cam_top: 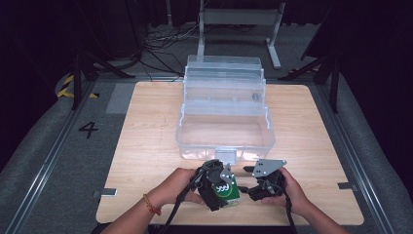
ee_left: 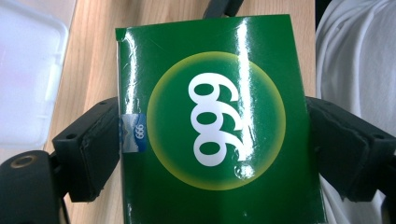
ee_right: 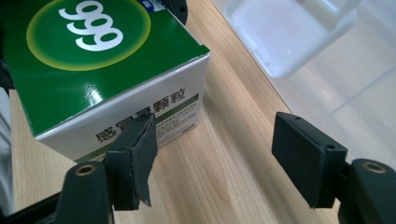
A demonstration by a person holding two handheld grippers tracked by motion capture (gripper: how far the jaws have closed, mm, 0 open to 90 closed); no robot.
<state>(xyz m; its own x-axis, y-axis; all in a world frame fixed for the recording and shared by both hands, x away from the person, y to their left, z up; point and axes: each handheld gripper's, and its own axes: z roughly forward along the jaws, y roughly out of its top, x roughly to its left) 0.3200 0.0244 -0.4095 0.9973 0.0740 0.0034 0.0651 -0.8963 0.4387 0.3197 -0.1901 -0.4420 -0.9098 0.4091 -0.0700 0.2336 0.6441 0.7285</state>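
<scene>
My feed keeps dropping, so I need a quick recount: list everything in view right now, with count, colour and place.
Green and white cardboard box marked 999: one, near table edge, clamped between the left tool's pads.
Clear plastic tiered storage box: one, transparent, open at table centre.
Light wooden table: one, on grey floor.
Grey metal stand: one, beyond the table.
Left tool: one, black, shut on the box.
Right tool: one, black, jaws open beside the box.
Hands: two, holding the tools.

Place: probably a lab | shown by: black curtains [cam_top: 44,29], floor cables [cam_top: 160,41], metal stand [cam_top: 238,19], hazard tape [cam_top: 65,85]
</scene>
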